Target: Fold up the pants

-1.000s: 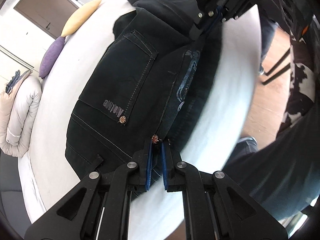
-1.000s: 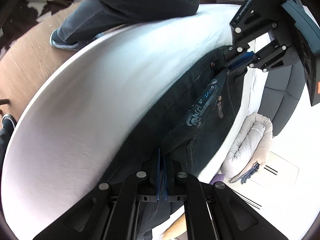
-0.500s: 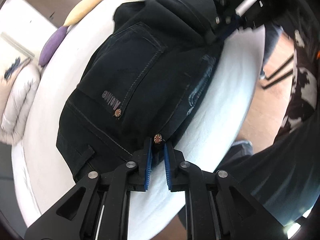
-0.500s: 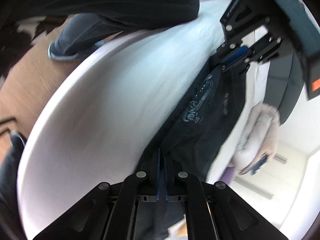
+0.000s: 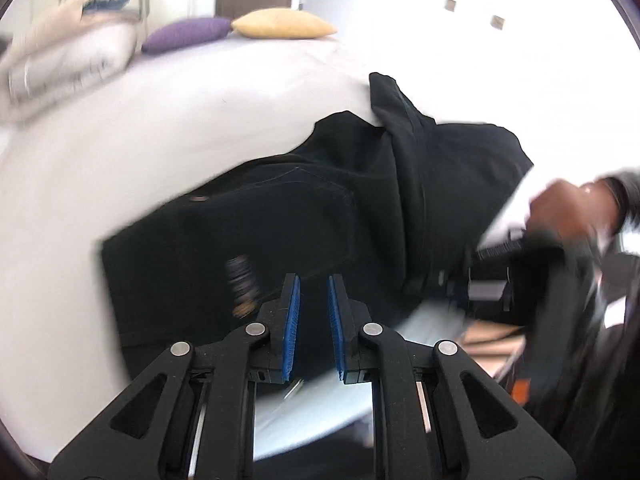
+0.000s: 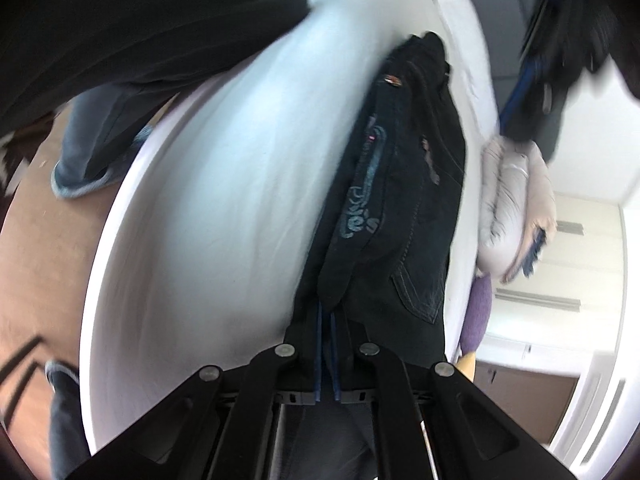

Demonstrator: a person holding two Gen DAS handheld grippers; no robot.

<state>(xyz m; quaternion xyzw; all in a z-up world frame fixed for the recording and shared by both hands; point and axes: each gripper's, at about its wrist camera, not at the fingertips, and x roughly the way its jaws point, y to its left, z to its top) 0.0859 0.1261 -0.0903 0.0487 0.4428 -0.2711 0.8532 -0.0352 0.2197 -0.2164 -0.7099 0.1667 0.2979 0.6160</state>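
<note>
Hand-held gripper on the left (image 5: pixel 312 312) hovers with blue ribbed pads slightly parted and nothing between them; the right one (image 6: pixel 327 320) pinches an edge of the black stitched denim pants (image 5: pixel 320 216), half-folded on the white bed (image 5: pixel 120 140). Next, I judge: regrip, fold again.

Each gripper (image 5: pixel 312 300) is matte black, with 2 blue ribbed pads (image 5: pixel 291 328) and 4 silver pivot screws (image 5: pixel 180 348) behind them. The person wears a dark top (image 6: pixel 132 12), blue jeans (image 6: pixel 92 132) and a wristwatch (image 5: pixel 618 196).
</note>
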